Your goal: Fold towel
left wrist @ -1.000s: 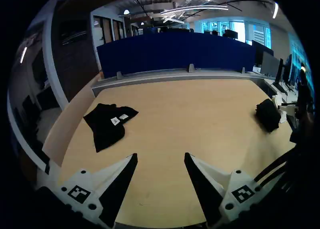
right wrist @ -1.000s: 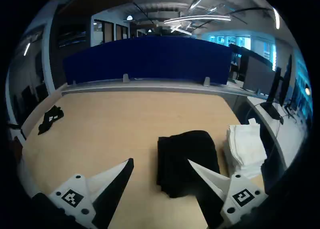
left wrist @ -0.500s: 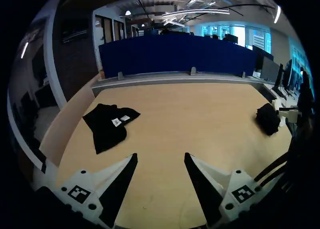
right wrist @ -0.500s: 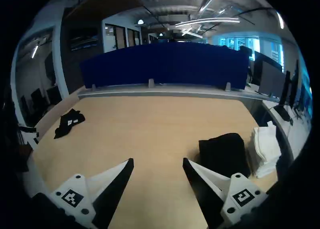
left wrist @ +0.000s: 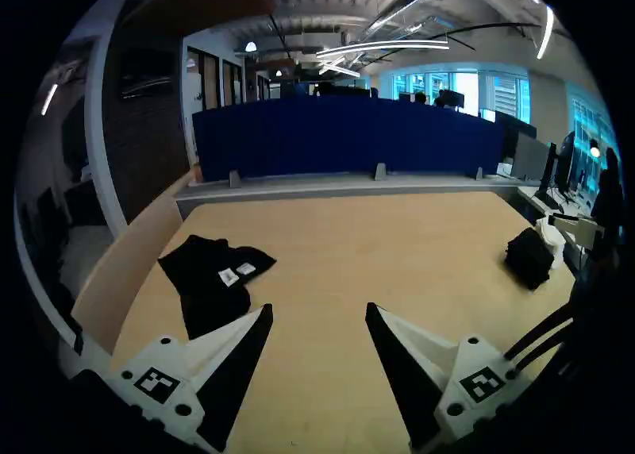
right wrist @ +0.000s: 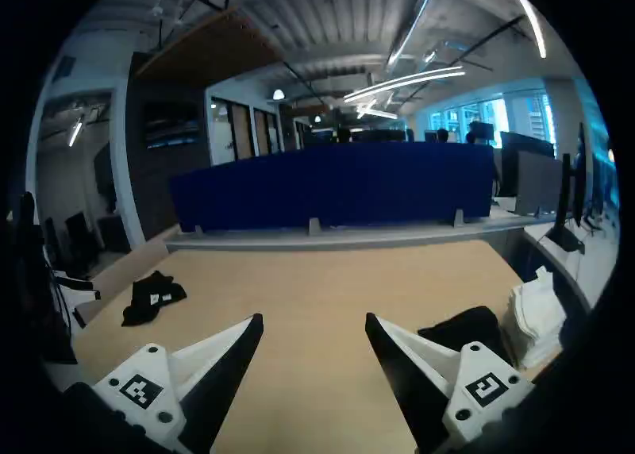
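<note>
Left gripper view, left to right: the black towel lies crumpled, unfolded, on the bench, white tags up, at about ten o'clock from the left claw. Its lower lobe reaches down just beside the left-hand finger, and its long axis appears to run roughly from twelve to six o'clock, tilted slightly. The left claw is spread and holds nothing. At two o'clock, well apart near the bench's far right edge, sits a folded black pile. Right gripper view, left to right: the same black towel shows small and far off at nine to ten o'clock from the right claw, which is likewise spread and empty. The folded black pile lies just beyond its right-hand finger at three o'clock, beside a white stack. Judgement: the fold has not begun. The left claw is much the nearer to the towel, so the approach probably falls to it first, with the right claw crossing the bare bench to take an opposite edge.
</note>
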